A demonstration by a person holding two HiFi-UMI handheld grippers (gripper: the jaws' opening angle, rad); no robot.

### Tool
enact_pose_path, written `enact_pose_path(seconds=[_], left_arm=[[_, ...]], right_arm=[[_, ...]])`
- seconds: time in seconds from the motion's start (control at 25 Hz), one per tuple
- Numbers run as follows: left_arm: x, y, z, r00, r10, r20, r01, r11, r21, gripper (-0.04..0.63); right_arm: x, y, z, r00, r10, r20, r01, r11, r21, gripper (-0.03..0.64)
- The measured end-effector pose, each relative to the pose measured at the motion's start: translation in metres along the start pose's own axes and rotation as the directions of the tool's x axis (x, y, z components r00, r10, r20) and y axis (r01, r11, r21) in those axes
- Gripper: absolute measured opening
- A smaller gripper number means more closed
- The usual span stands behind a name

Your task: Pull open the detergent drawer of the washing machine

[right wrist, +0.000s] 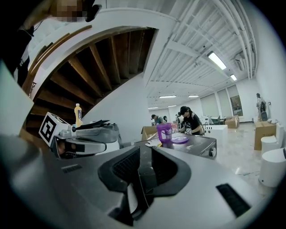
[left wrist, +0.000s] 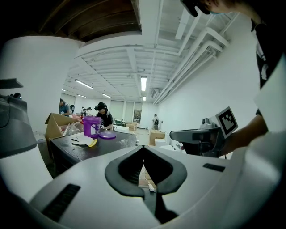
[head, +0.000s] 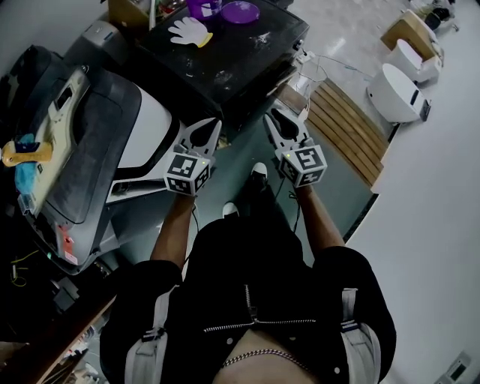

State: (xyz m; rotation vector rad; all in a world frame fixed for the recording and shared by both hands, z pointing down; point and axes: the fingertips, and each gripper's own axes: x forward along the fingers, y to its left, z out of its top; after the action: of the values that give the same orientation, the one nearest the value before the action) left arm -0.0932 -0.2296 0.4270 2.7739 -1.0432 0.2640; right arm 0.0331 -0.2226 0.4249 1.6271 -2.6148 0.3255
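Head view alone shows the washing machine (head: 112,142), just left of the left gripper (head: 210,129); its drawer cannot be made out. Gripper views settle the jaws: left pressed together, right gripper (right wrist: 144,150) slightly spread, both empty.

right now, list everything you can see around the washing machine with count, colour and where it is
washing machine: one, white with dark grey top, at the left
table: one, black, ahead of the person
bucket: one, purple, on the table
lid: one, purple, on the table beside the bucket
glove: one, white with yellow cuff, on the table
wooden slats: one stack, brown, floor at the right
left hand-held gripper: one, grey-white, jaws together, empty
right hand-held gripper: one, grey-white, jaws apart, empty
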Motion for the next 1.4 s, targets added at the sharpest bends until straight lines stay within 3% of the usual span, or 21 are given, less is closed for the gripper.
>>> enact_pose_path(seconds=[0.08, 0.16, 0.52, 0.68, 0.76, 0.92, 1.08, 1.24, 1.4], left_arm=[[0.013, 0.006, -0.002, 1.0, 0.004, -0.013, -0.004, 1.0, -0.002, 0.02], [0.027, 0.009, -0.004, 1.0, 0.001, -0.021, -0.002, 1.0, -0.014, 0.02], [0.084, 0.024, -0.023, 0.997, -0.001, -0.081, -0.003, 0.999, -0.048, 0.02], [0.101, 0.028, -0.03, 0.995, 0.003, -0.102, -0.01, 0.998, -0.063, 0.02], [0.107, 0.029, -0.033, 0.994, 0.004, -0.106, -0.012, 0.997, -0.075, 0.02], [0.112, 0.03, -0.041, 0.992, 0.01, -0.124, -0.022, 0.995, -0.098, 0.02], [0.11, 0.031, -0.055, 0.986, 0.027, -0.162, -0.047, 0.992, -0.116, 0.02], [0.109, 0.031, -0.067, 0.982, 0.036, -0.186, -0.062, 0.989, -0.137, 0.02], [0.109, 0.033, -0.077, 0.977, 0.053, -0.206, -0.086, 0.985, -0.152, 0.02]], right_arm=[[0.01, -0.009, -0.005, 1.0, 0.005, -0.025, -0.004, 1.0, 0.014, 0.068], [0.019, -0.021, -0.012, 0.999, 0.002, -0.052, 0.0, 1.0, 0.025, -0.002], [0.058, -0.064, -0.052, 0.995, 0.03, -0.094, -0.016, 0.99, 0.14, 0.008], [0.072, -0.08, -0.07, 0.994, 0.054, -0.094, -0.027, 0.964, 0.264, 0.008], [0.08, -0.085, -0.077, 0.994, 0.083, -0.072, -0.049, 0.922, 0.385, 0.018], [0.095, -0.085, -0.112, 0.978, 0.193, -0.073, -0.117, 0.811, 0.573, 0.121], [0.106, -0.086, -0.148, 0.962, 0.246, -0.12, -0.108, 0.743, 0.661, 0.308], [0.116, -0.09, -0.164, 0.959, 0.274, -0.072, -0.125, 0.638, 0.76, 0.331], [0.127, -0.092, -0.168, 0.941, 0.337, 0.012, -0.206, 0.547, 0.812, 0.272]])
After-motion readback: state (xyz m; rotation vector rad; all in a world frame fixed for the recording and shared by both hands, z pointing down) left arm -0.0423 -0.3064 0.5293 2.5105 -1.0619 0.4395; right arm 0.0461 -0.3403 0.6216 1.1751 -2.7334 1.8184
